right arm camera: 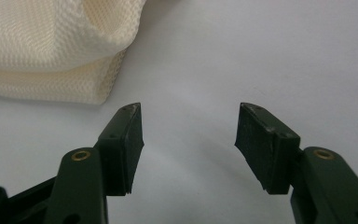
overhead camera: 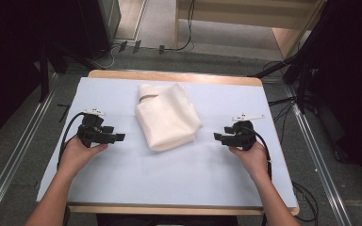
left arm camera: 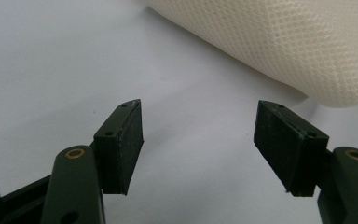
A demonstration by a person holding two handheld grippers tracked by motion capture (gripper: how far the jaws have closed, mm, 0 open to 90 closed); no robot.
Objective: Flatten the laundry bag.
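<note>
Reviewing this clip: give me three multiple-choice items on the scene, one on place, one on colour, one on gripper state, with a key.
1. Where does the folded cloth lie?
A. Between the two grippers, toward the far side of the table
B. Under the left gripper
C. On the floor beside the table

2. What colour is the cloth?
A. Dark blue
B. Cream white
C. Red

3. How do the jaws of the left gripper and the right gripper stand?
A. Both clamped on the cloth
B. One shut, one open
C. Both open with nothing between them

Key: 1 A, the high view shows it on the pale table cover midway between the hands; 2 B, its mesh weave is cream in all views; 3 C, each gripper view shows bare cover between spread pads.
</note>
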